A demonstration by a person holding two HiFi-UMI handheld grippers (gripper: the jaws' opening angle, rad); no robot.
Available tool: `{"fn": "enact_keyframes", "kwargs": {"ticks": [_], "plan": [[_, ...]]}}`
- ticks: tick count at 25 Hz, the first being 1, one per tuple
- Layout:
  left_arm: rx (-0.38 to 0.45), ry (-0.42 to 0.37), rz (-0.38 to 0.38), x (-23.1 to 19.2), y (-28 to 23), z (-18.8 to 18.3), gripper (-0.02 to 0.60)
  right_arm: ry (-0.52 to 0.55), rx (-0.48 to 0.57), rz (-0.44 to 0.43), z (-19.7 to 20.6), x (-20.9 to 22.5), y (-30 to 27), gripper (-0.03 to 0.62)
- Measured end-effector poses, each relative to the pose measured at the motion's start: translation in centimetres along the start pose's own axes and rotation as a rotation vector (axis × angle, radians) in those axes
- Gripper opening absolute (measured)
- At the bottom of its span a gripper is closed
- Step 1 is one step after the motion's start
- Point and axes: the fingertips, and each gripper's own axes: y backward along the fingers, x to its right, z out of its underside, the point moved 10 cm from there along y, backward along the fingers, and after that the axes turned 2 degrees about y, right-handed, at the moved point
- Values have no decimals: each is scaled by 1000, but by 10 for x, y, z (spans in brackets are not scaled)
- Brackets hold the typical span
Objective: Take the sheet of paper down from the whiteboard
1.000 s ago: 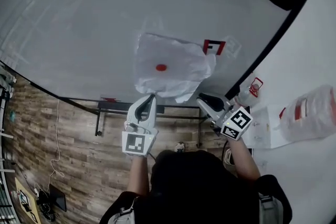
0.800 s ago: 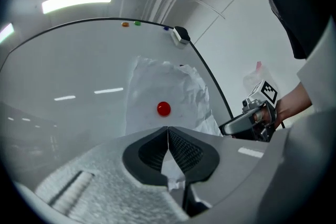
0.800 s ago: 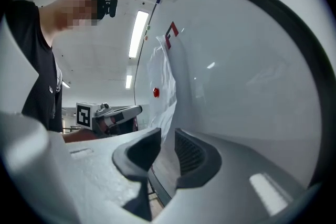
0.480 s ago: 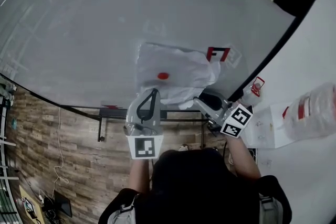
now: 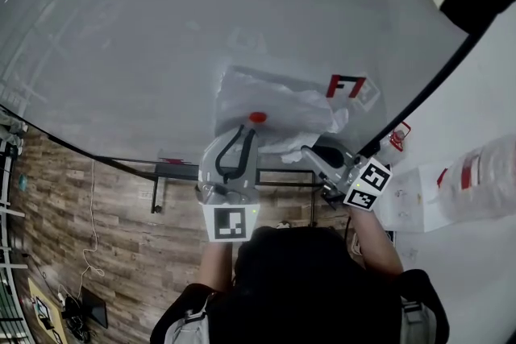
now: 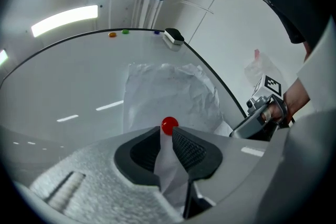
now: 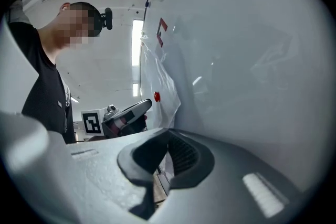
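The whiteboard (image 5: 145, 36) lies bare to the left of and above the sheet of paper (image 5: 274, 105), so there is wide room to pass there. The left gripper (image 5: 239, 139) has its jaws opening; the paper's hanging lower fold fills the gap between them, and the red magnet (image 5: 257, 118) stands just beyond their tips, in the way of a straight push. The right gripper (image 5: 310, 151) is close by at the paper's lower right corner, with only a narrow lane of crumpled paper between the two. The board's black frame (image 5: 419, 97) hems in the right side.
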Motion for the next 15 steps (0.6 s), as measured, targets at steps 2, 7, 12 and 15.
{"fn": "enact_keyframes", "kwargs": {"ticks": [2,7,12,15], "plan": [[2,-2,6,2,-3,-1,77,-1,-3,-4,1,0,0,5],[11,-60,-5,10,-12,-6,101,-12,3,-11,3,1,-2,5],[28,-94,-52,17,-18,-8,126,-6,5,-7,3,-2,0,4],[15,-87,-51,18,-22,-6,135,-7,6,-1,3,-1,1,5]]}}
